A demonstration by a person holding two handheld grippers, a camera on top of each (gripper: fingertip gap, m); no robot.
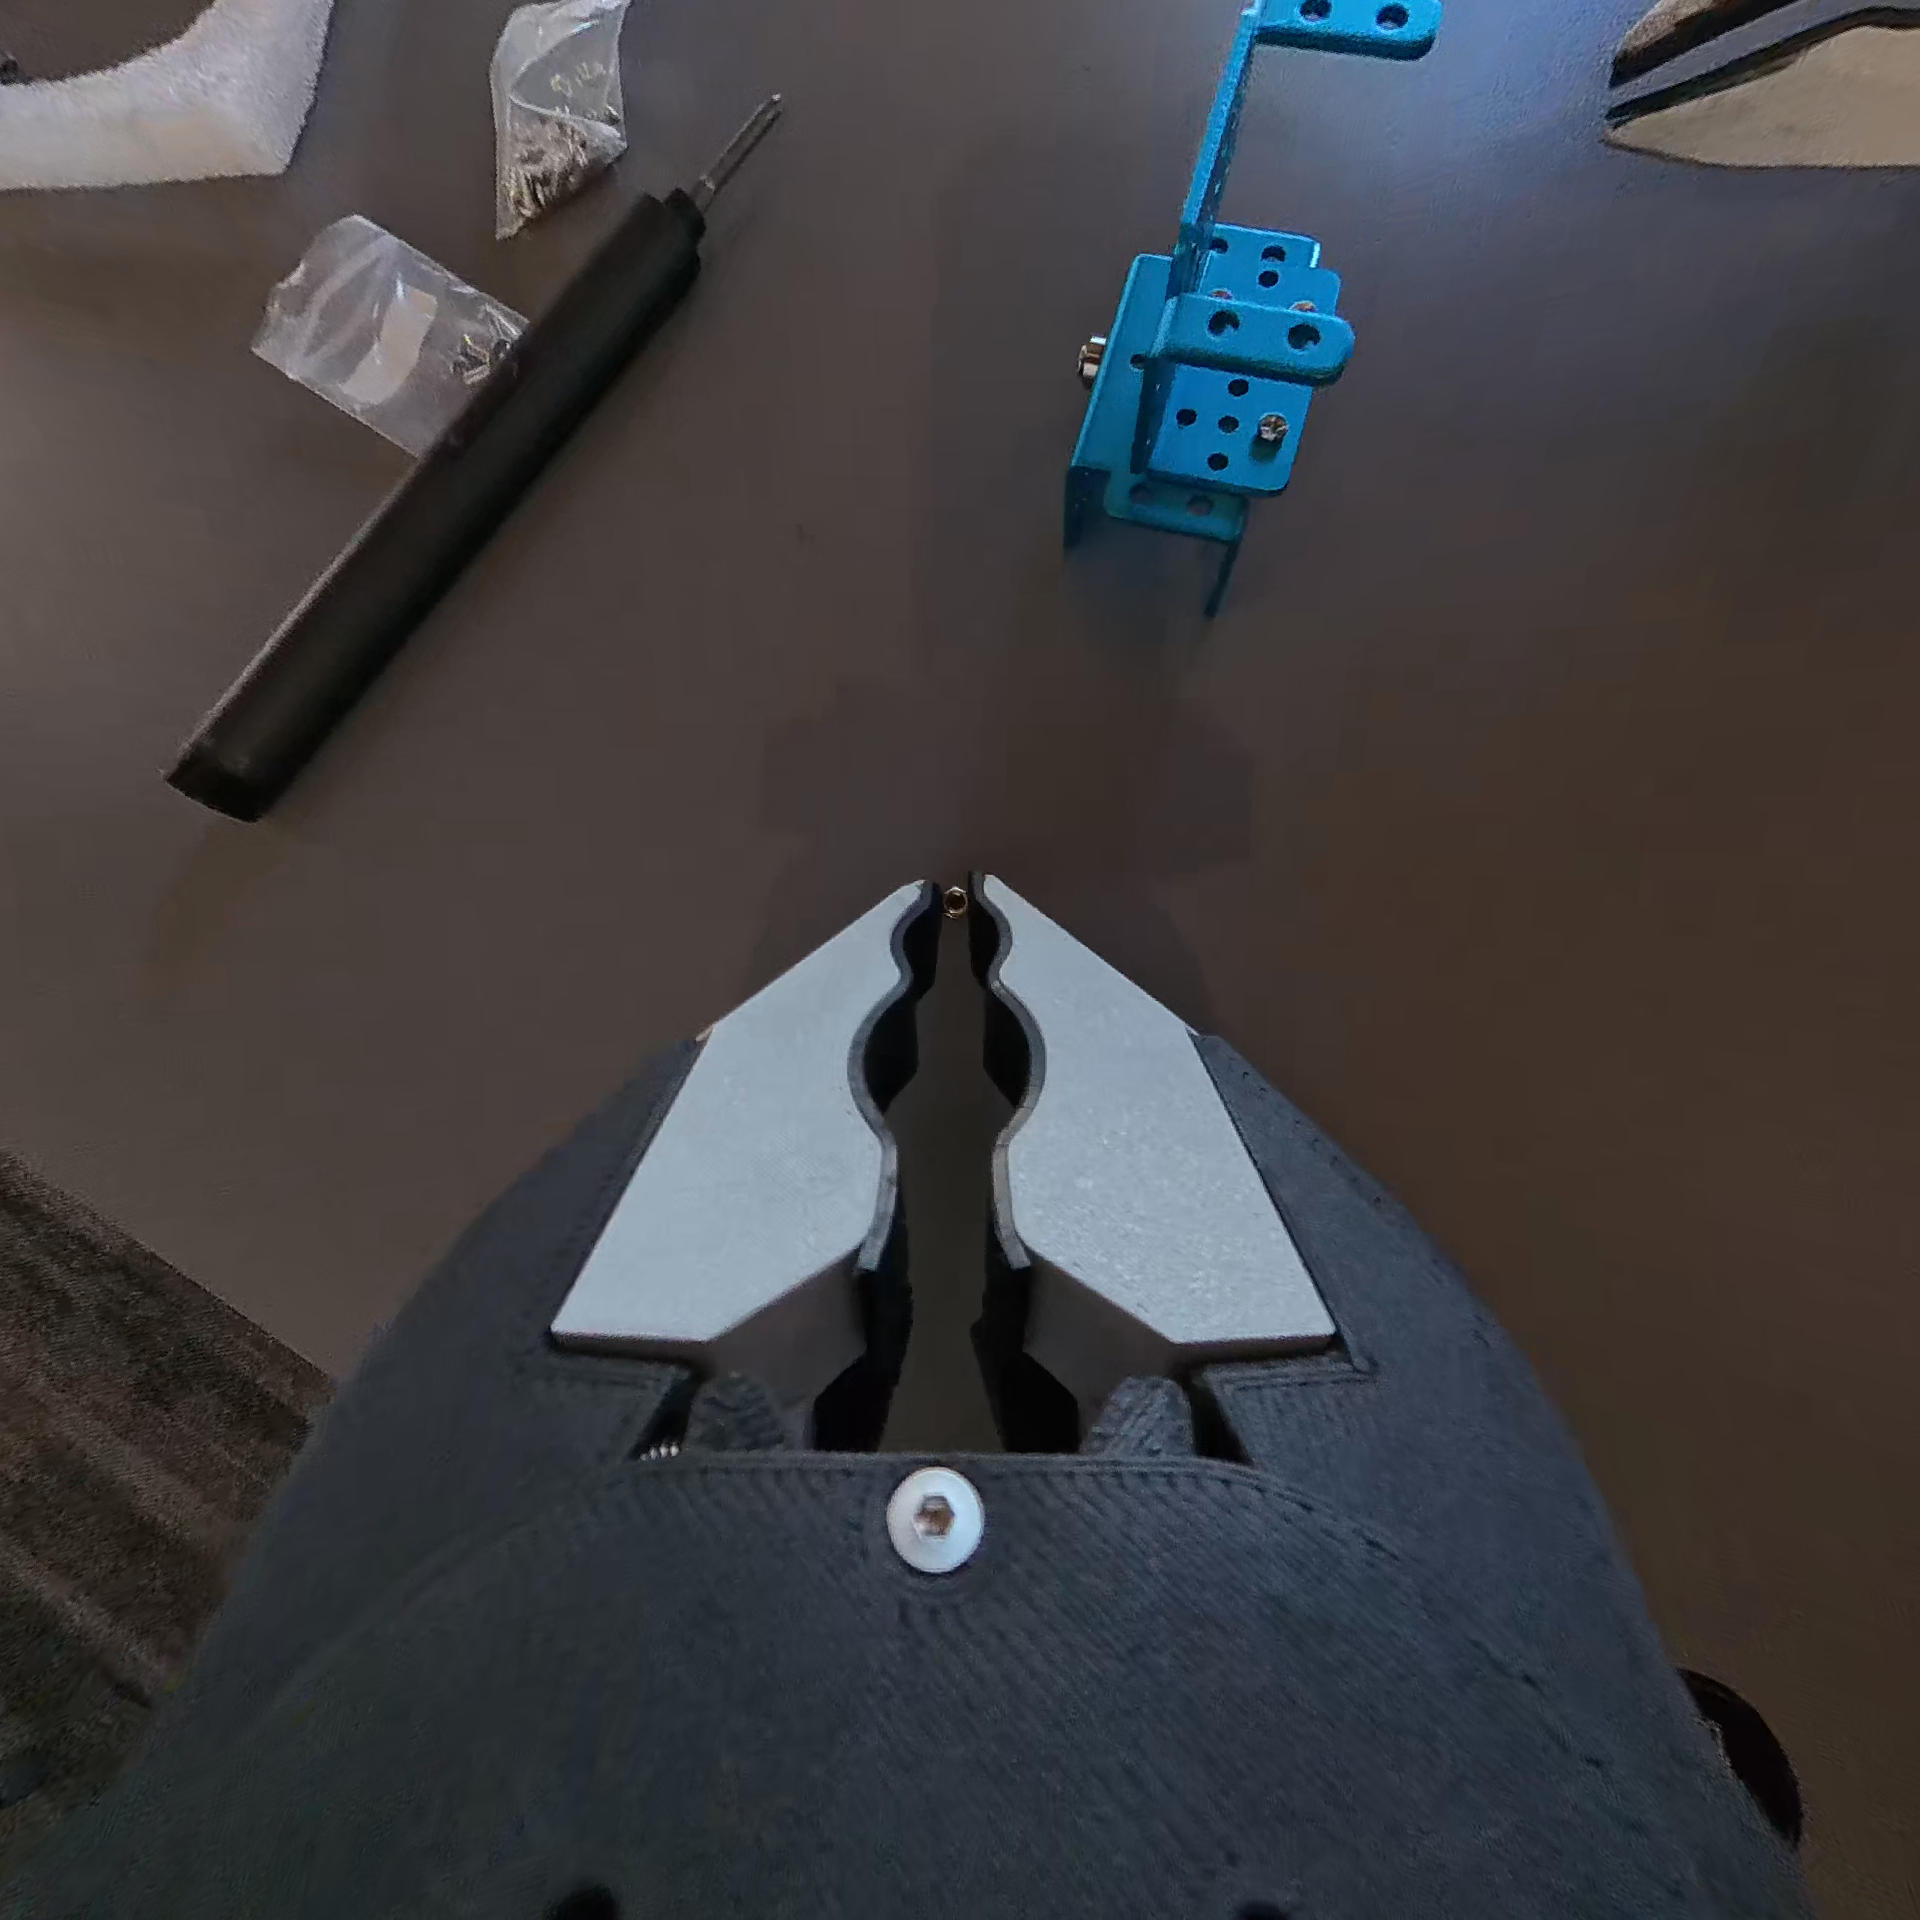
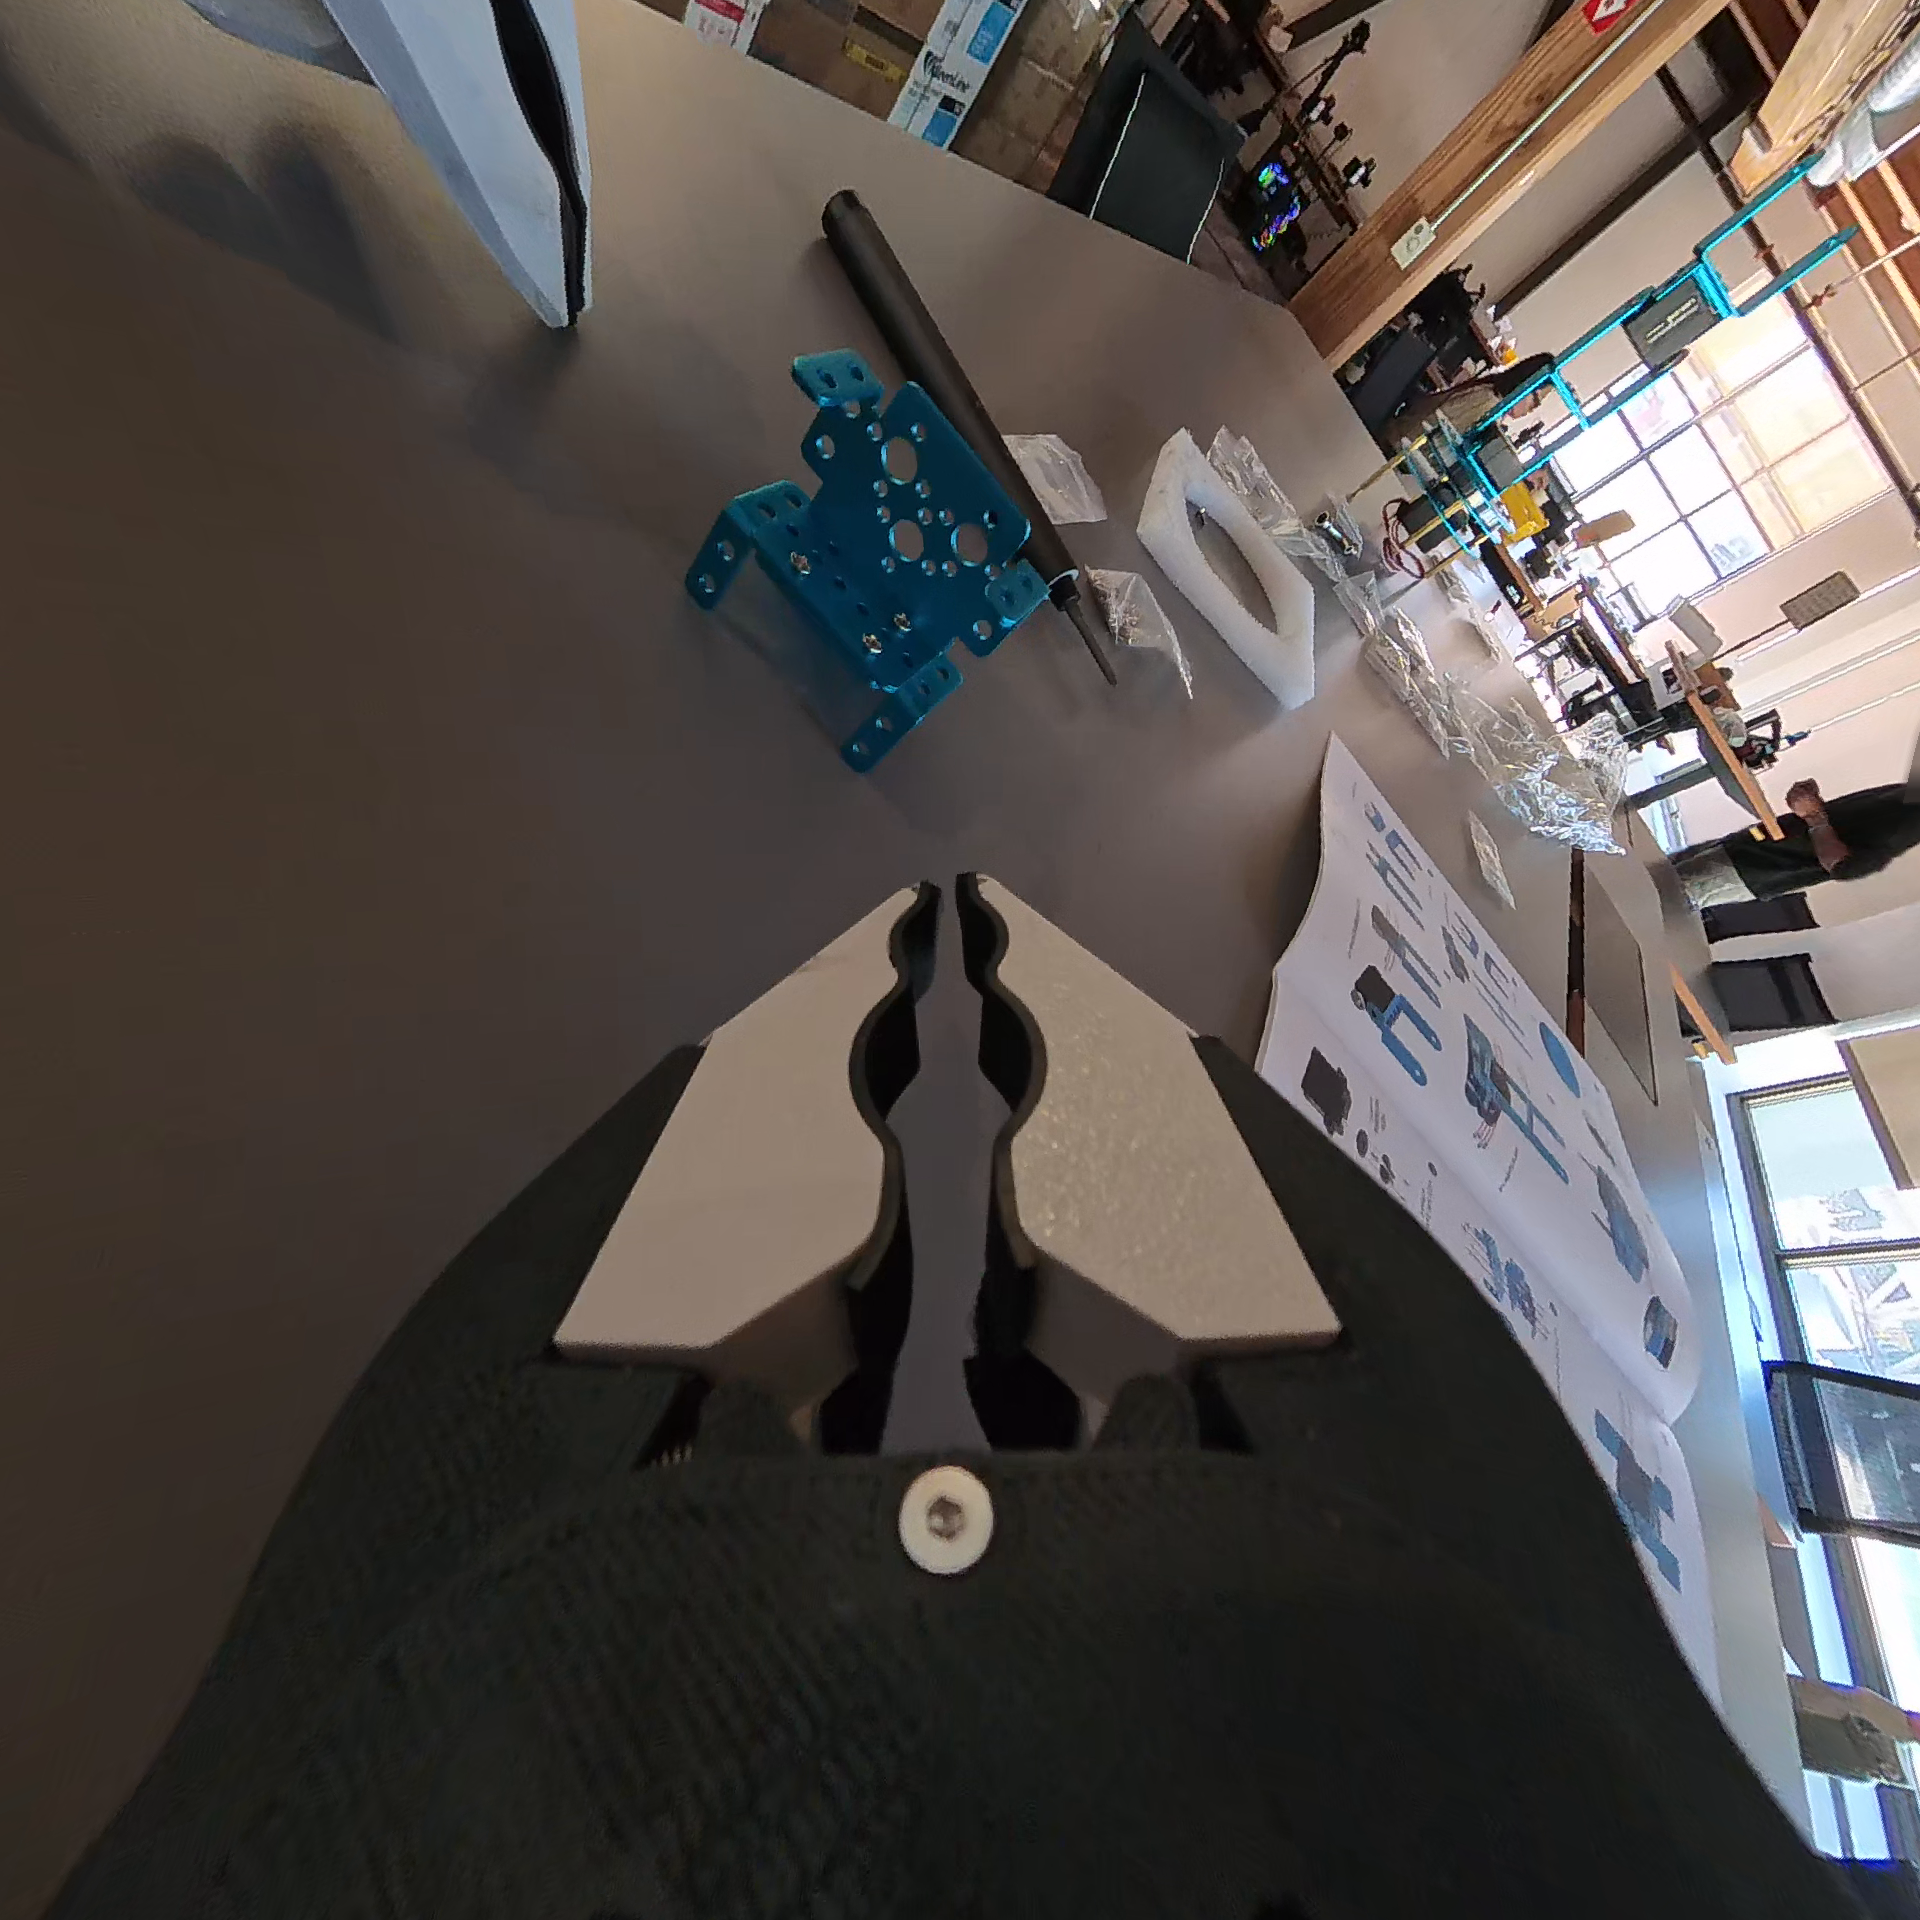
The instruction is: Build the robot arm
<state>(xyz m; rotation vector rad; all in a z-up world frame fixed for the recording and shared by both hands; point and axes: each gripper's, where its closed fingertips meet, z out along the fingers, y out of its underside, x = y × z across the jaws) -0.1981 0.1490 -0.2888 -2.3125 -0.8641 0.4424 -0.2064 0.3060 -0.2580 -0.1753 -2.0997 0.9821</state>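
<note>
In the left wrist view my left gripper [image 1: 954, 896] is shut on a tiny brass nut [image 1: 954, 903], pinched at the very fingertips just above the dark table [image 1: 727, 675]. A blue perforated metal bracket assembly [image 1: 1226, 384] stands ahead to the right. A black screwdriver [image 1: 447, 499] lies ahead to the left. In the right wrist view my right gripper [image 2: 948, 888] is shut with nothing between its pads, low over the table. The blue bracket assembly [image 2: 883, 540] and the screwdriver [image 2: 935, 353] lie ahead of it. The left gripper [image 2: 499, 135] shows at the top left, tip down at the table.
Small clear bags of hardware [image 1: 556, 114] [image 1: 384, 322] and a white foam piece [image 1: 156, 104] lie past the screwdriver. An open instruction sheet [image 2: 1455, 1091], crumpled foil bags [image 2: 1507, 727] and the foam [image 2: 1226, 561] lie to the right. A person [image 2: 1818, 831] stands far off. The left tips stand about 12 cm off the black screwdriver [image 1: 447, 499]. Seen from the right wrist view [image 2: 944, 373] as well.
</note>
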